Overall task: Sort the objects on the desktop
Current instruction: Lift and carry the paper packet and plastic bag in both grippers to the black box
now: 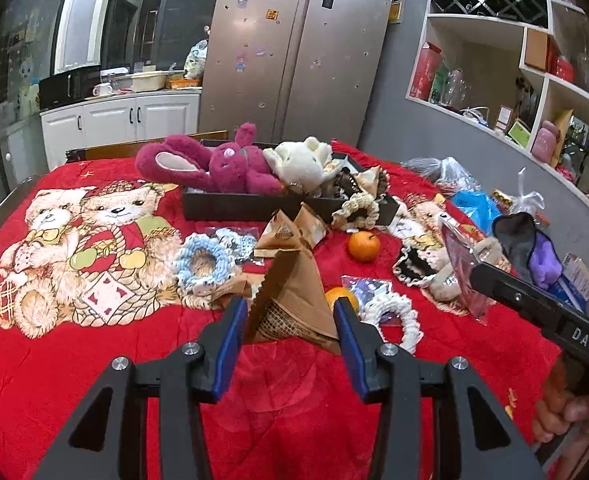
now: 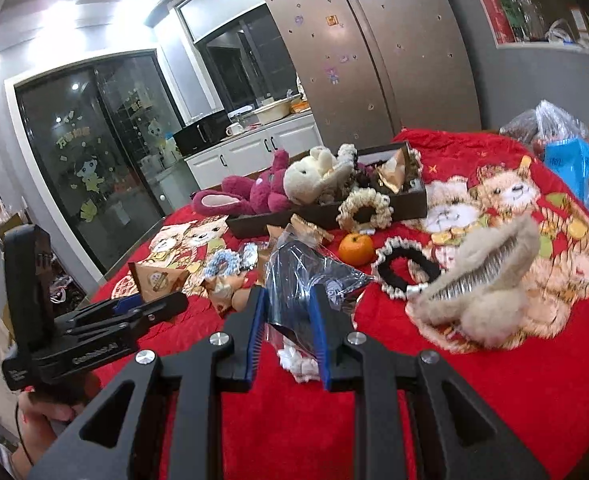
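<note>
Left of the dark tray (image 1: 230, 206): printed bears on the red cloth (image 1: 94, 380) over the counter. In the tray, a magenta plush rabbit (image 1: 214, 164) and a cream plush (image 1: 302, 158). In front of the tray, the left tongs (image 1: 290, 316) are clamped on a brown paper packet (image 1: 290, 300), clear of the cloth. Right of that, an orange (image 1: 363, 246). Further right, the right tongs (image 2: 288, 312) are clamped on a clear plastic pouch (image 2: 306, 272).

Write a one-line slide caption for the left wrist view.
Left gripper holds a brown paper packet above the red blanket, toys and scrunchies beyond.
</note>
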Tool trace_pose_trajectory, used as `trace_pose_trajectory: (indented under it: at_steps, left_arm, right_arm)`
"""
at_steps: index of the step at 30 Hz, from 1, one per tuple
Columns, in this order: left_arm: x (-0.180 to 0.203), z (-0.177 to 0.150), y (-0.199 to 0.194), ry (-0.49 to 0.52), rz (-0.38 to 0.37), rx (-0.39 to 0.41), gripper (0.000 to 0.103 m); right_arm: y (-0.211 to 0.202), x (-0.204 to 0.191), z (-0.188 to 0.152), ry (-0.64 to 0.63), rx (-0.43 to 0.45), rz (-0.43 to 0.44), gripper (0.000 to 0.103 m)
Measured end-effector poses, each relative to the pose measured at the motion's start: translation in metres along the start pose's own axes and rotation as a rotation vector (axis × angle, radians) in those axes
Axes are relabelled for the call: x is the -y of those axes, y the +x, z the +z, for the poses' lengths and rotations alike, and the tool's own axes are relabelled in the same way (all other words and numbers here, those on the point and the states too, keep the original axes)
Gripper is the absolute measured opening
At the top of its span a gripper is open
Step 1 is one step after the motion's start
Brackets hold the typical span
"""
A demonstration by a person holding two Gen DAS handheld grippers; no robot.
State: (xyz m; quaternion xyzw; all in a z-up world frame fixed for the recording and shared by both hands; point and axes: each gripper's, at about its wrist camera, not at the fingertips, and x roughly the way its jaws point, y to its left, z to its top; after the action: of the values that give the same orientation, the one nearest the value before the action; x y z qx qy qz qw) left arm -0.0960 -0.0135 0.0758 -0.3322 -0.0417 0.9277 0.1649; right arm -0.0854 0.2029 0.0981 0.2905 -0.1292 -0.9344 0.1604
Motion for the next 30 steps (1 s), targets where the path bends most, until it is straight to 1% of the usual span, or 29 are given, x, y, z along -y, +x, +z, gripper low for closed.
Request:
trace_pose_trajectory:
  at_steps: [4, 9, 11, 14, 18, 20, 22, 26, 30]
  left_arm:
    - [-0.002, 0.012, -0.001, 0.034, 0.009, 0.005, 0.046]
    - [-0.007, 0.033, 0.003, 0.044, 0.003, 0.012, 0.046]
    - [-0.007, 0.042, 0.004, 0.055, 0.018, 0.02, 0.046]
    - [-0.005, 0.055, 0.006, 0.068, 0.023, 0.031, 0.046]
    - [-0.005, 0.071, 0.012, 0.071, 0.018, 0.043, 0.046]
    - [-0.006, 0.08, 0.016, 0.065, 0.029, 0.045, 0.046]
    - [-0.008, 0.087, 0.021, 0.055, 0.024, 0.044, 0.046]
    - [-0.009, 0.099, 0.032, 0.053, 0.042, 0.046, 0.046]
    - [-0.011, 0.109, 0.043, 0.051, 0.044, 0.041, 0.046]
  right_arm:
    - [0.003, -0.007, 0.015, 0.013, 0.0, 0.048, 0.023]
    - [0.009, -0.02, 0.038, -0.016, -0.001, 0.048, 0.023]
    - [0.011, -0.023, 0.049, -0.016, 0.001, 0.055, 0.023]
    - [0.015, -0.026, 0.065, -0.027, 0.013, 0.049, 0.023]
    - [0.021, -0.023, 0.086, -0.008, 0.023, 0.052, 0.023]
    - [0.027, -0.021, 0.096, -0.01, 0.028, 0.027, 0.023]
    - [0.032, -0.02, 0.104, -0.015, 0.032, 0.007, 0.023]
    - [0.044, -0.016, 0.117, -0.022, 0.023, -0.022, 0.023]
    - [0.057, -0.012, 0.125, -0.036, 0.01, -0.034, 0.023]
